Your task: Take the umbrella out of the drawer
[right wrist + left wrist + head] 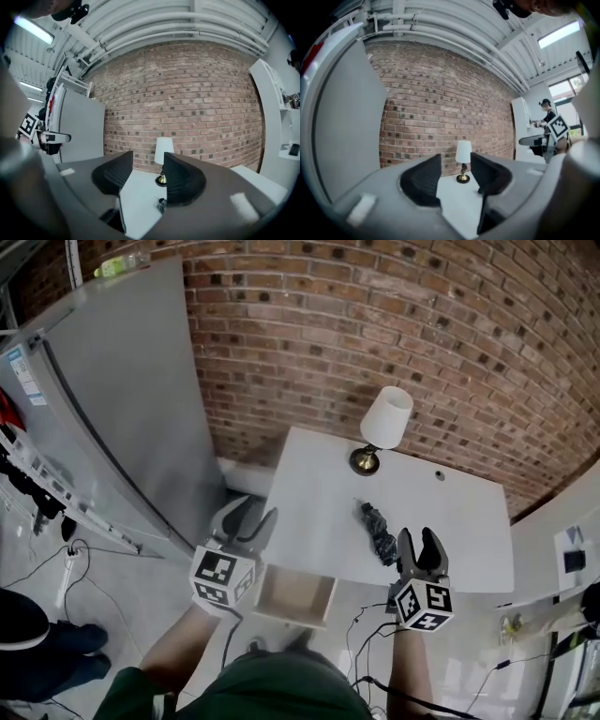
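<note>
Evidently the taking-out is done: on the white worktop (pixel 309 512), above the open, seemingly empty drawer (pixel 292 594), the folded dark umbrella (pixel 378 532) lies near the front edge. The left tongs (pixel 246 521) and right tongs (pixel 419 547) are spread and empty. Probably only shutting the drawer remains, with a level push on its front.

- Dark green fabric top (pixel 281 692), forearms uncovered.
- Light grey plastic left gripper (pixel 248 519), with black ribbed jaw pads (pixel 423 180).
- Darker grey plastic right gripper (pixel 419 542), with matching black ribbed pads (pixel 115 177).
- White left cube with black square markers (pixel 225 577); matching right cube (pixel 424 604).
- Thin dark cable (pixel 228 645) below the left cube.
</note>
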The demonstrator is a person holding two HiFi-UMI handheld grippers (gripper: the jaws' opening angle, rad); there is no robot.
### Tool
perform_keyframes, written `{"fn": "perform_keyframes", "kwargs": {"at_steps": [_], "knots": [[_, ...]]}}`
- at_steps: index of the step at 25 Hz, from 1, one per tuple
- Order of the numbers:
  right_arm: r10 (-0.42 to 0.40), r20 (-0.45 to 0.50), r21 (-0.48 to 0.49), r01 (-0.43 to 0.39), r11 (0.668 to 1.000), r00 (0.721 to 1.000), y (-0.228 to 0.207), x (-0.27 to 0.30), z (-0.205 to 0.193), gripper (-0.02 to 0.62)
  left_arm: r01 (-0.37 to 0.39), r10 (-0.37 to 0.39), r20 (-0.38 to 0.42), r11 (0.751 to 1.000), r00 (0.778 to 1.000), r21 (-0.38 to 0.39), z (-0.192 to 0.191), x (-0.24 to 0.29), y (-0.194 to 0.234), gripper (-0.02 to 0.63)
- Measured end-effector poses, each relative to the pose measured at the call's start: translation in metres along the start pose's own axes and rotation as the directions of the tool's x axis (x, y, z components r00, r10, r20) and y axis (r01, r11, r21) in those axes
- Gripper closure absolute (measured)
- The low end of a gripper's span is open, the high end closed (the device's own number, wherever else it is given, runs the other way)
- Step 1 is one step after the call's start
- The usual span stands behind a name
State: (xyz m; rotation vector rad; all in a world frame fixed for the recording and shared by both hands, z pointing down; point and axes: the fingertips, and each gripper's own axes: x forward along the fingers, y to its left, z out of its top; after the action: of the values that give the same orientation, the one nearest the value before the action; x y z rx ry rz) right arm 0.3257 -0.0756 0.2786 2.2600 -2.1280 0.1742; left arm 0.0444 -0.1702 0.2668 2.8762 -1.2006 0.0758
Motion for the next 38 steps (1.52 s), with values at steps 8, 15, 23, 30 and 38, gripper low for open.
{"fn": "perform_keyframes", "kwargs": {"at_steps": [8, 15, 23, 30, 38], "knots": [[0.022, 0.122, -0.097, -0.01, 0.995, 0.992, 0.048, -0.04, 0.037, 0.391, 0.066, -0.066, 0.111, 0.998, 0.992, 0.003, 0.038, -0.024, -0.02, 0.436], [0.024, 0.136, -0.091, -0.012, 0.996, 0.99, 0.063, -0.052, 0.045, 0.414, 0.081, -0.078, 0.162, 0.997, 0.984, -0.009, 0.058, -0.038, -0.018, 0.437], [0.031, 0.143, -0.121, -0.014, 0.992, 0.989, 0.069, -0.056, 0.052, 0.414, 0.081, -0.084, 0.174, 0.996, 0.981, 0.023, 0.063, -0.044, -0.022, 0.442], [0.052, 0.197, -0.124, -0.028, 0.992, 0.979, 0.075, -0.059, 0.059, 0.425, 0.075, -0.081, 0.179, 0.996, 0.981, 0.038, 0.066, -0.046, -0.022, 0.448], [0.081, 0.215, -0.044, -0.073, 0.996, 0.973, 0.072, -0.057, 0.06, 0.471, 0.075, -0.078, 0.173, 0.997, 0.982, 0.027, 0.063, -0.041, -0.019, 0.456]]}}
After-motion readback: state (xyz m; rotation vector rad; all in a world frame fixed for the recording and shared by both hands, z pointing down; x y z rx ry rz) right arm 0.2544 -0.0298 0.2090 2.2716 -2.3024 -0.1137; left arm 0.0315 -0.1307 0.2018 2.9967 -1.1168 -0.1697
